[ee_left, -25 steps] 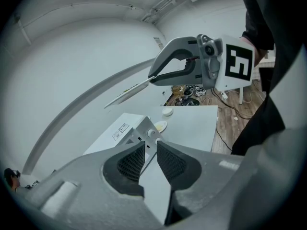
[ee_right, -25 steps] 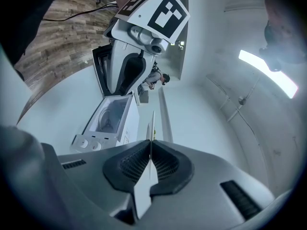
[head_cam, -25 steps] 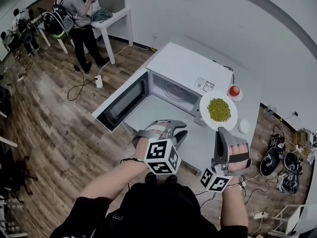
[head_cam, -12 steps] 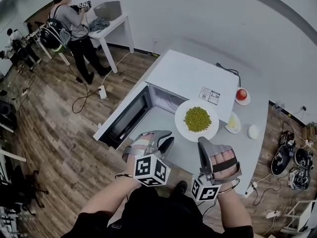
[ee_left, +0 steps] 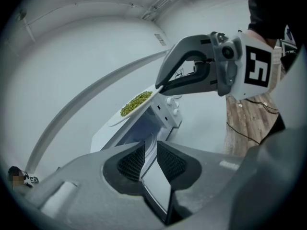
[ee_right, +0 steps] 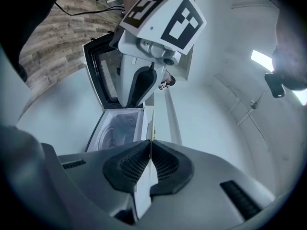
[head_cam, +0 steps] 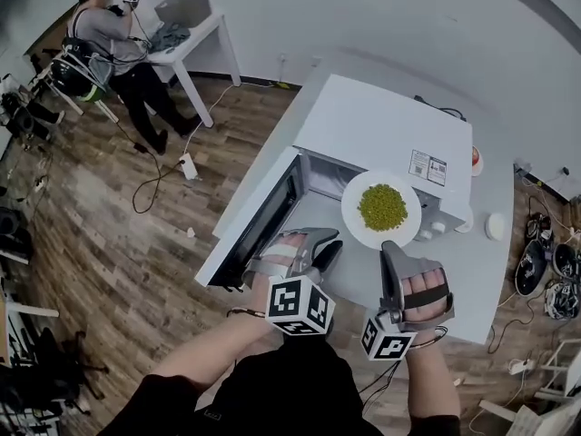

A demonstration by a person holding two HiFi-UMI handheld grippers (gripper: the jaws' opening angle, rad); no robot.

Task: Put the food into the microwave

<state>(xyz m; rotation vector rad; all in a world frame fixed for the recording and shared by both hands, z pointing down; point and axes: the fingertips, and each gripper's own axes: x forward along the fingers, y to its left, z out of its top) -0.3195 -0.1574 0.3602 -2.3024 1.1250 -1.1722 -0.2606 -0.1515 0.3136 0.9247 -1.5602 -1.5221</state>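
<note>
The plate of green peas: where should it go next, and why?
Probably ease the plate forward and down into the microwave. The right gripper is shut on its rim, the door stands wide open, and the plate is in the air just in front of the opening, not yet inside.

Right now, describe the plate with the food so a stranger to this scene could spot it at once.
Find the white microwave with its door swung open. Just before its opening, the right hand-held gripper pinches the rim of a round white plate. Unlike the small white dish nearby, it carries a heap of green peas.
</note>
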